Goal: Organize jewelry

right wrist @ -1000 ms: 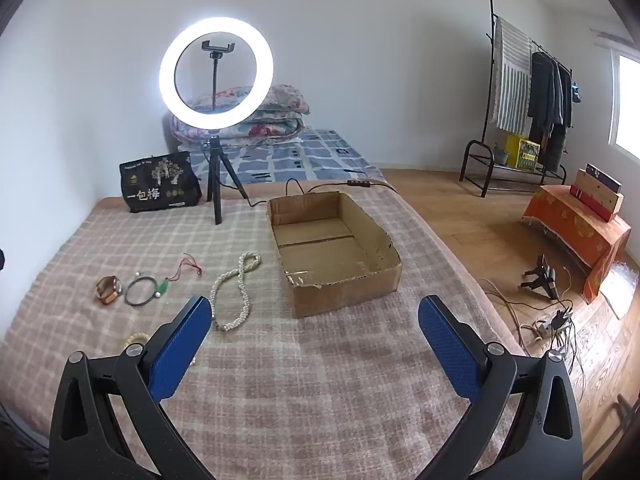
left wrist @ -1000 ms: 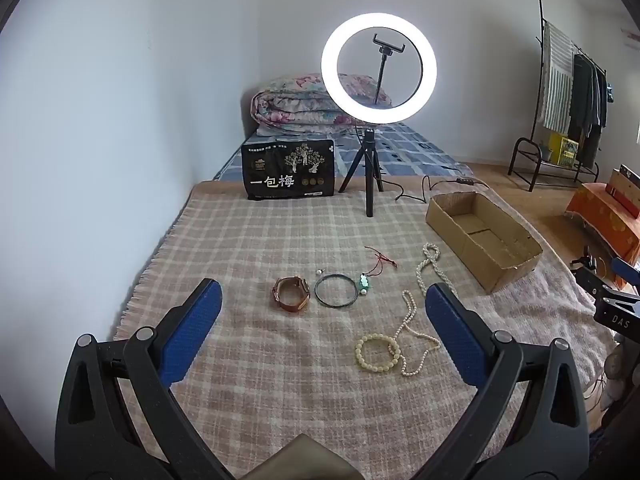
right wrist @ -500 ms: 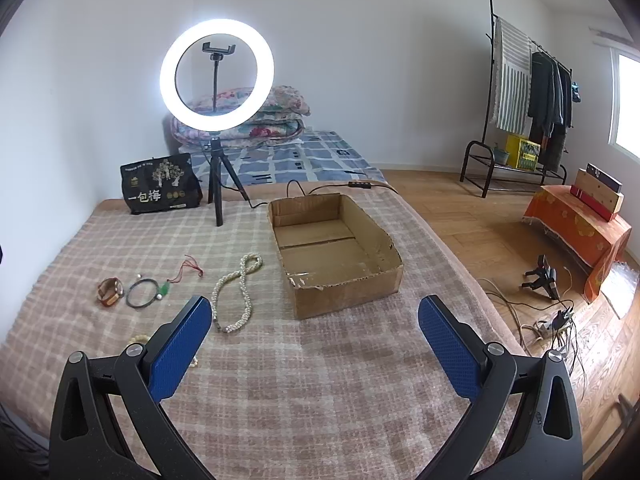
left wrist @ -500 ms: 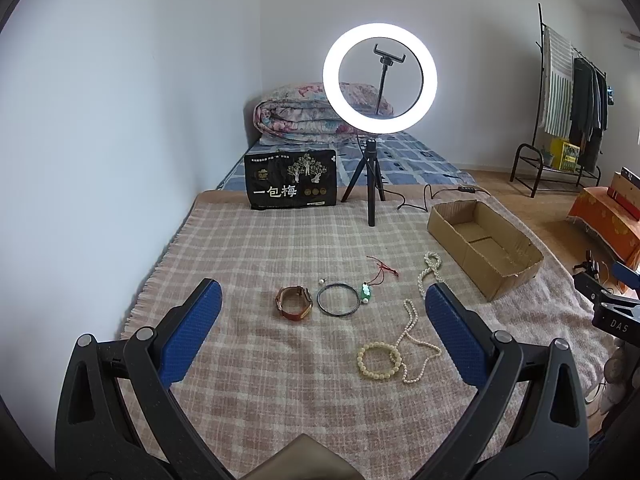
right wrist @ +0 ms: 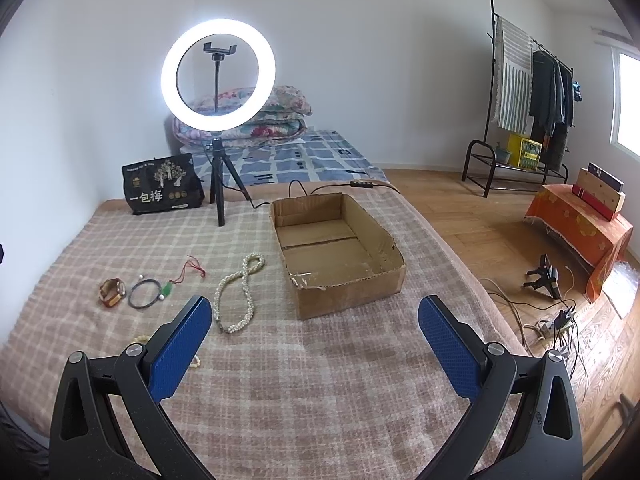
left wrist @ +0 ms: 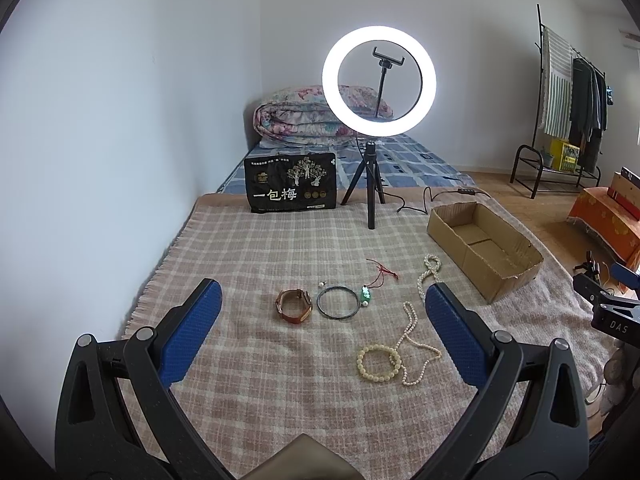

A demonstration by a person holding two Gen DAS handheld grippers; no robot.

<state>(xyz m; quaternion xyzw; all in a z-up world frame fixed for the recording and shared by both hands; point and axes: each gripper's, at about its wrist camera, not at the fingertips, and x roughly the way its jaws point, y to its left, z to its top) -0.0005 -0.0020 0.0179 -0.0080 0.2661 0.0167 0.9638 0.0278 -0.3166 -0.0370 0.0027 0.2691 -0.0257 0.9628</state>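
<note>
Two grippers sit low in my feeds, above a pink-and-cream plaid woven blanket with a fringed edge, spread over a bed against a plain white wall. Past it lie a blue patterned sheet and a folded floral quilt; to my right runs a wood floor with a black clothes rack.

My left gripper has its blue textured pads spread wide with nothing between them, and my right gripper is just as wide and equally empty.

The jewelry lies loose on the blanket: a brown leather watch strap curled in a loop, a thin dark metal bangle beside it, a small green pendant on red cord, a cream beaded bracelet touching a fine pearl strand, and a thick pearl rope in a figure eight. A tiny white bead near the bangle may be an earring; I can't tell.

An open shallow brown cardboard box with torn edges stands just right of the pearls. Behind are a glowing ring light on a black tripod and a black printed bag.
</note>
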